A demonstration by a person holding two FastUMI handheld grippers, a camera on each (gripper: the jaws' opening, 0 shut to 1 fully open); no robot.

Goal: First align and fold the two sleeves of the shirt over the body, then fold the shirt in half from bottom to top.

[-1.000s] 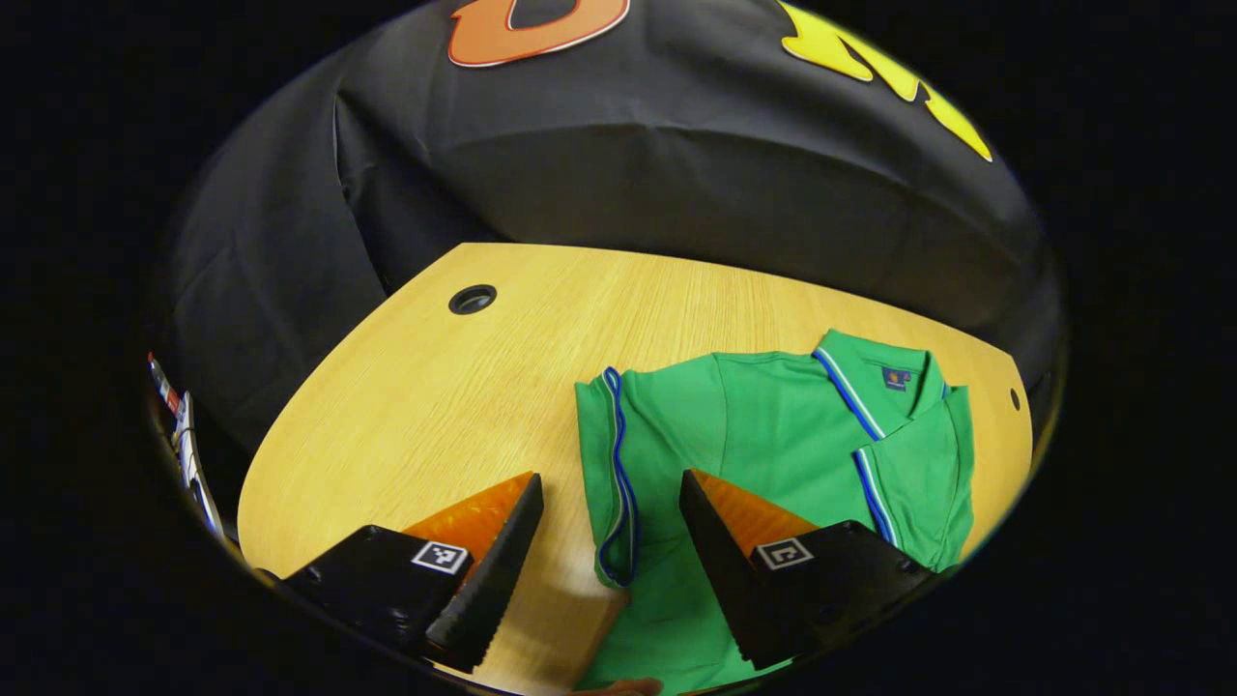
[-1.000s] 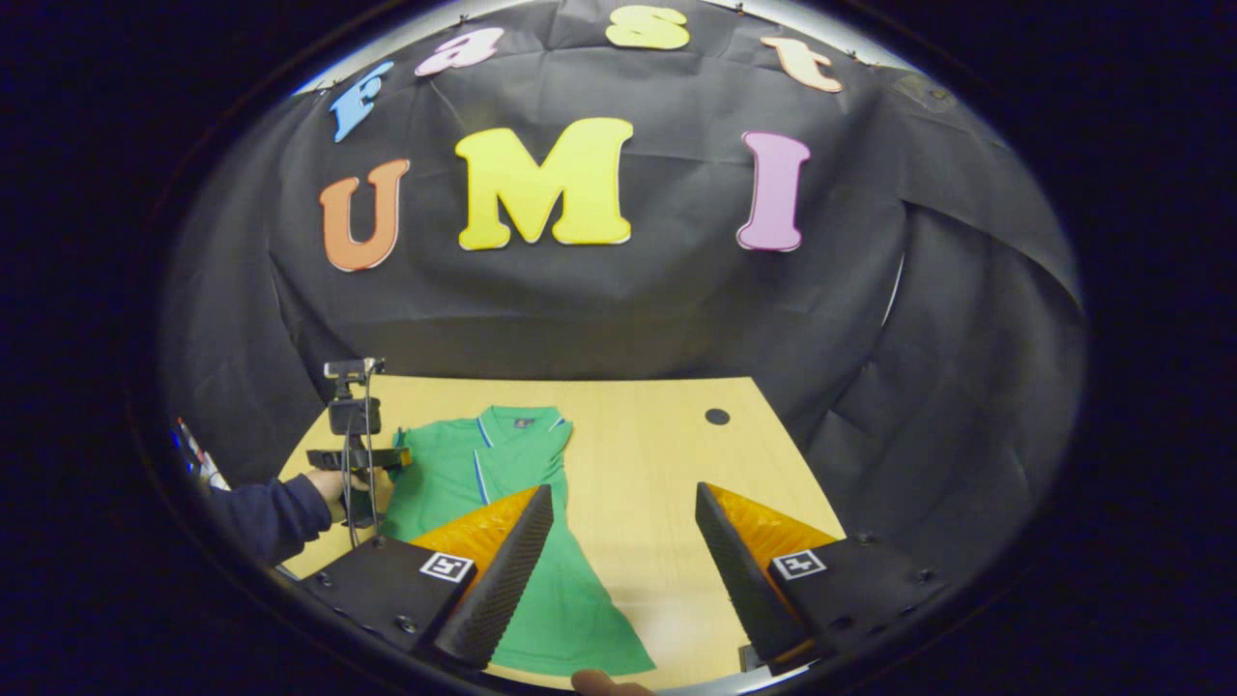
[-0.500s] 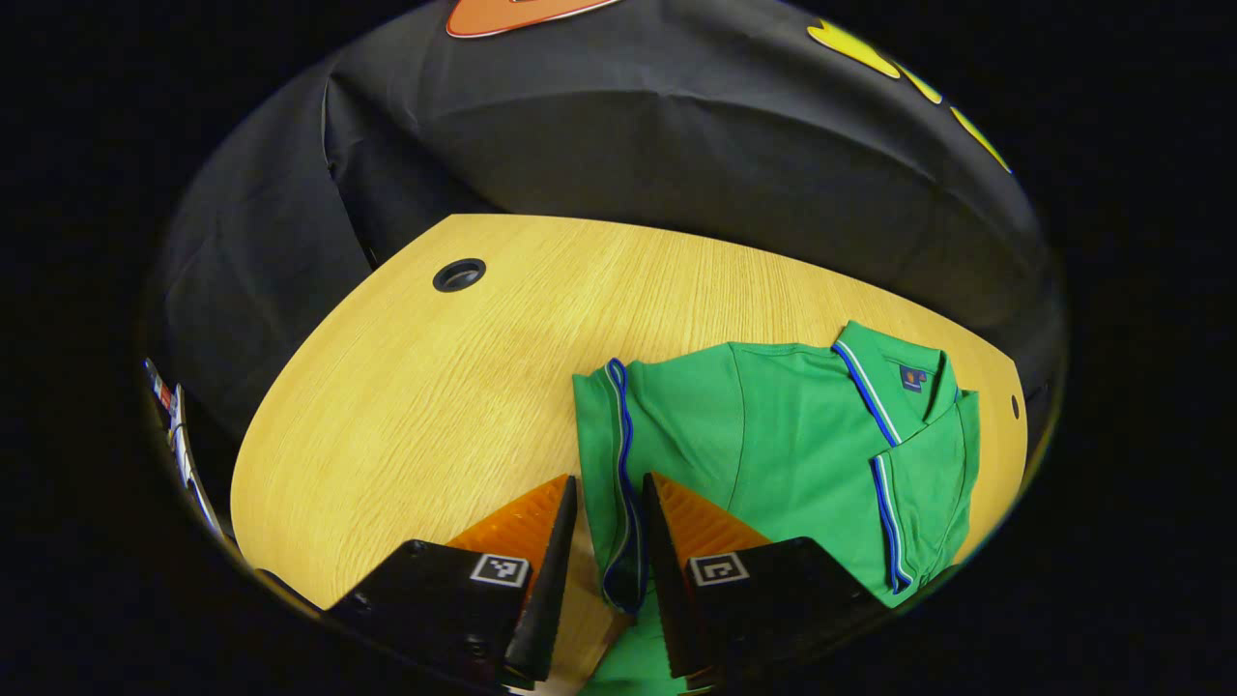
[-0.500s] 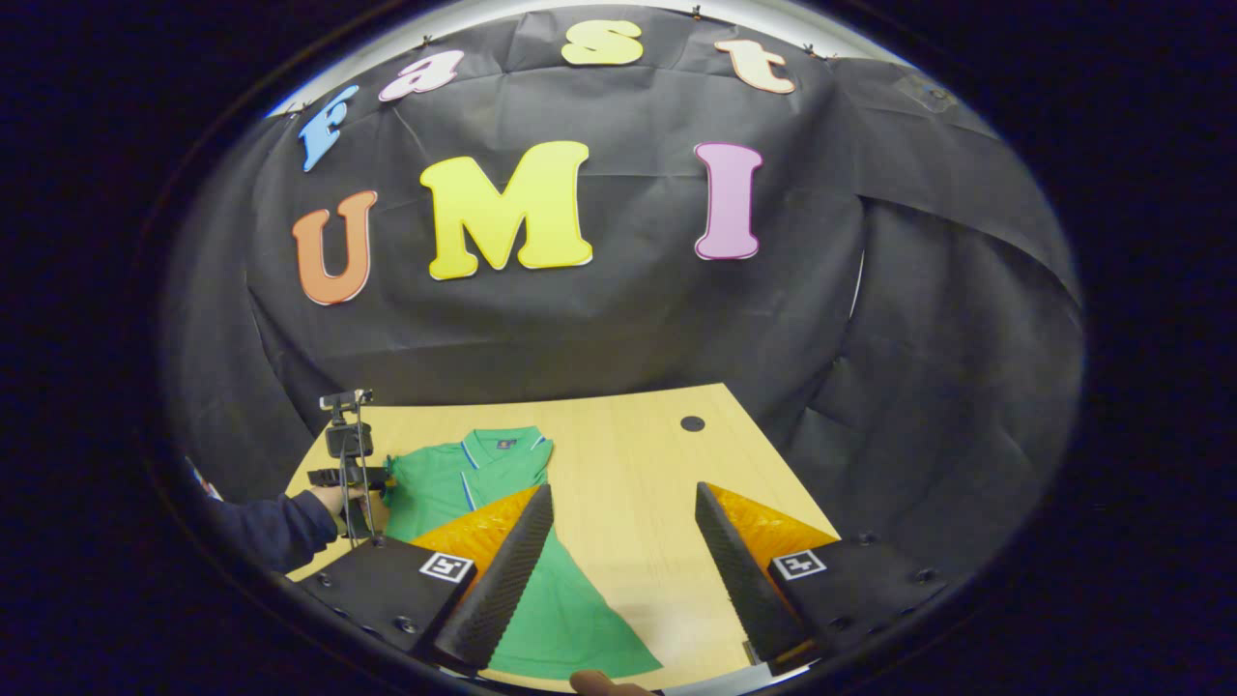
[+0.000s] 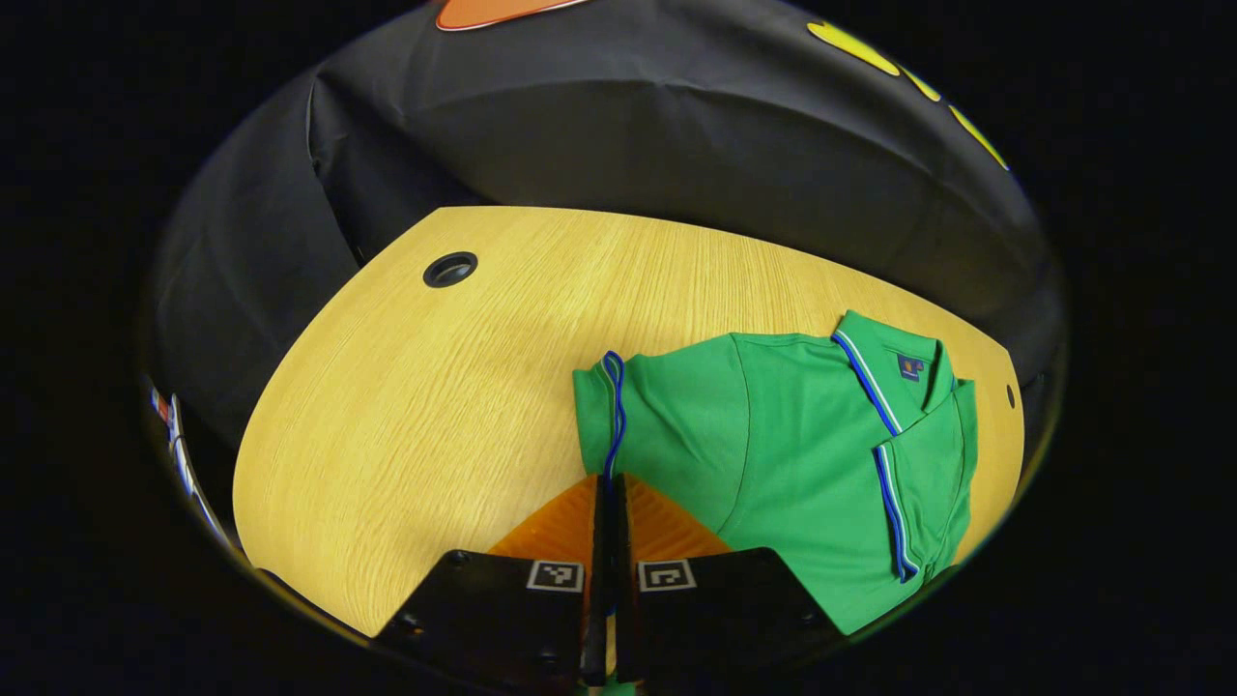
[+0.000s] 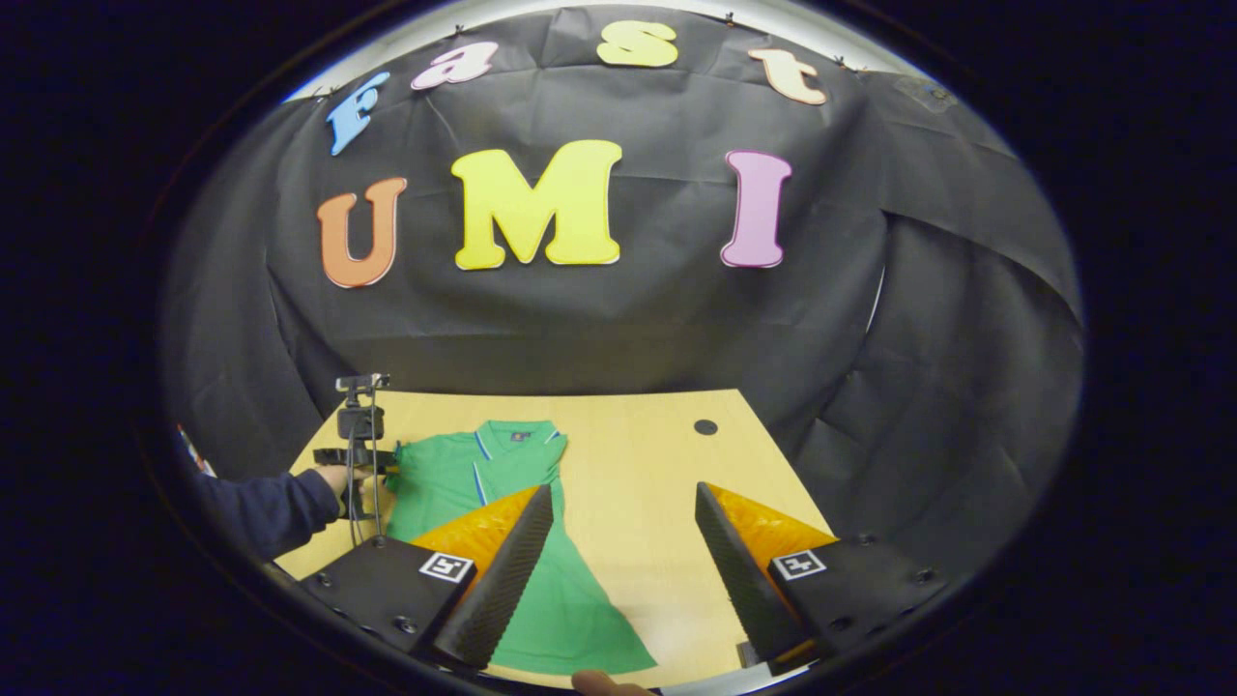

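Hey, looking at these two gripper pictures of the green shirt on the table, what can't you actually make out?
- Left gripper view: the left gripper is shut at the sleeve hem, but its own fingers hide the pinch itself.
- Left gripper view: the shirt hem is cut off by the image edge.
- Right gripper view: the near left edge of the shirt is hidden behind the right gripper.
- Collar label: too small.
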